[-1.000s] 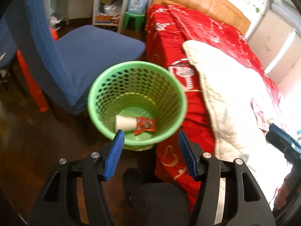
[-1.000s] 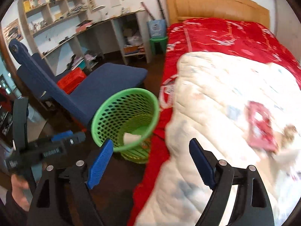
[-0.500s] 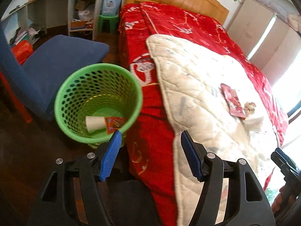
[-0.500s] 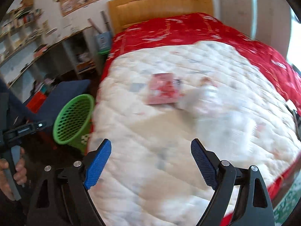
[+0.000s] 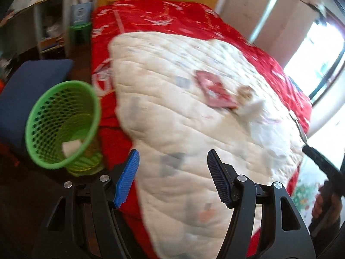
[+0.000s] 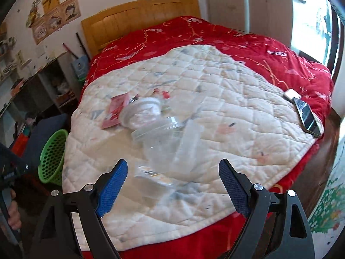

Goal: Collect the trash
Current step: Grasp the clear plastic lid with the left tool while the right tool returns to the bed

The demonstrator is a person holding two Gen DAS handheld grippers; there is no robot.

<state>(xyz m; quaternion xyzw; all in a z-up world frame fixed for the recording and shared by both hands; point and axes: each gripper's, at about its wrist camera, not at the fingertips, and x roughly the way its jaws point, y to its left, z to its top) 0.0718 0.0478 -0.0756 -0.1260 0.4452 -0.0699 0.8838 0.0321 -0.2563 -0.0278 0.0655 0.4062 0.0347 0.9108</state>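
The green mesh basket (image 5: 62, 125) stands on the floor beside the bed and holds a white cup (image 5: 72, 147). It also shows at the left edge as the green basket (image 6: 52, 157). On the white quilt (image 6: 226, 99) lies a heap of trash: a red wrapper (image 6: 116, 110), a clear plastic lid (image 6: 144, 113), a clear cup (image 6: 163, 144) and a small packet (image 6: 151, 173). My right gripper (image 6: 173, 168) hangs open just short of that heap. My left gripper (image 5: 173, 161) is open over the quilt's near edge, with the blurred red wrapper (image 5: 215, 90) farther off. Neither holds anything.
Two phones (image 6: 306, 116) lie at the quilt's right corner. A blue chair (image 5: 32, 82) stands behind the basket. Shelves and a green stool (image 5: 79, 30) line the far wall. A hand on the other gripper's handle (image 5: 323, 166) shows at the right edge.
Both views have swung right, from the basket to the bed. The trash heap now sits in front of my right gripper. My left jaws stand a little wider than a second ago.
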